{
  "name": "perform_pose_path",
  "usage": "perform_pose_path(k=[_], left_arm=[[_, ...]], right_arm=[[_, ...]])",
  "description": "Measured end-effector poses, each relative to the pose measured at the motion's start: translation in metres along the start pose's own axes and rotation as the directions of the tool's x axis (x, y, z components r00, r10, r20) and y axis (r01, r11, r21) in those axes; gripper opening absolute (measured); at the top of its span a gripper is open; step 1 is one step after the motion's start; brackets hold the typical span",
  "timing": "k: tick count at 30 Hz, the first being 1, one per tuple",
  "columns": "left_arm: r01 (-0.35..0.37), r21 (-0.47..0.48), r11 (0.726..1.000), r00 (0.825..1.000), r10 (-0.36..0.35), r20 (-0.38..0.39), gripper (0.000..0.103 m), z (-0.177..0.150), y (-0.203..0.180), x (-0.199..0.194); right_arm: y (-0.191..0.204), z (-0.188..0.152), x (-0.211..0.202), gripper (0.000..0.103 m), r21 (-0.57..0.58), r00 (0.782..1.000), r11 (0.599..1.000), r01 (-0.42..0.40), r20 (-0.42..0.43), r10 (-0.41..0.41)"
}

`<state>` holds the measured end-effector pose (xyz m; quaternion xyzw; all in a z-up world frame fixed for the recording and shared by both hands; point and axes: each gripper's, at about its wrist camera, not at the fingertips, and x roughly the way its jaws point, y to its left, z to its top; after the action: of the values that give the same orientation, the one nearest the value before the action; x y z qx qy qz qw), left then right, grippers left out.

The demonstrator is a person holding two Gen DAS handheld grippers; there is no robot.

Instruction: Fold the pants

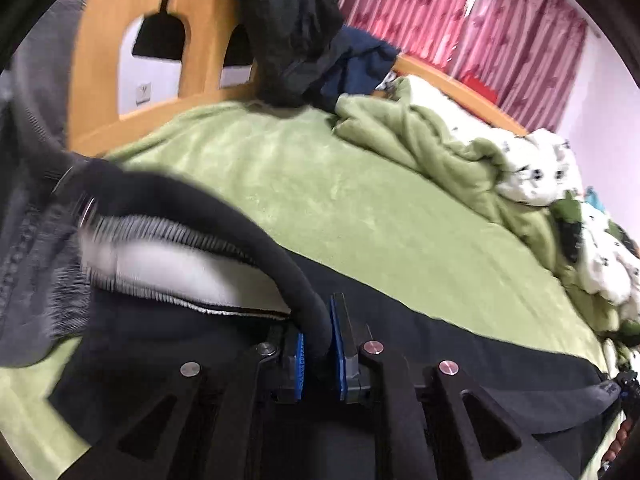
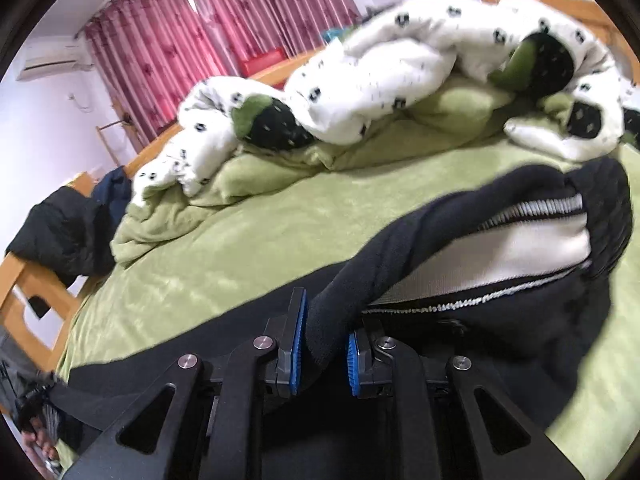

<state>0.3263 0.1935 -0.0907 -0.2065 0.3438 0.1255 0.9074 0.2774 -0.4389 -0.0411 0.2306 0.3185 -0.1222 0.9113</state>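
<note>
The left gripper [image 1: 318, 354] and the right gripper [image 2: 322, 354] each pinch the waistband of the black pants [image 1: 168, 344], lifted over the near edge of the green bed [image 1: 320, 200]; crumpled blanket [image 2: 380, 72] lies along its far edge.

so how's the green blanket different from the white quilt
The green blanket is plain and mostly spread flat over the bed; the white quilt has dark spots and lies bunched in a heap along the far side. Both are soft, fleecy bedding, touching where the blanket's edge rumples.
</note>
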Motion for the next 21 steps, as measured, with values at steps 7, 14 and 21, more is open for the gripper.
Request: perform_pose_path(k=[7,14,21], left_arm=[[0.051,0.003,0.999,0.994,-0.050,-0.097,0.062,-0.001,-0.013,0.033],[0.147,0.023,0.989,0.984,-0.144,-0.103,0.078,-0.036,-0.003,-0.045],[0.215,-0.052,0.975,0.951,-0.221,-0.214,0.078,-0.125,0.042,-0.081]], right_arm=[[0.003,-0.003,0.055,0.051,-0.023,0.992,1.000,0.008,-0.127,-0.011],[0.001,-0.058,-0.027,0.066,-0.145,0.995,0.989,0.002,-0.103,-0.017],[-0.052,-0.131,-0.078,0.068,-0.077,0.985,0.996,0.044,-0.163,-0.056]])
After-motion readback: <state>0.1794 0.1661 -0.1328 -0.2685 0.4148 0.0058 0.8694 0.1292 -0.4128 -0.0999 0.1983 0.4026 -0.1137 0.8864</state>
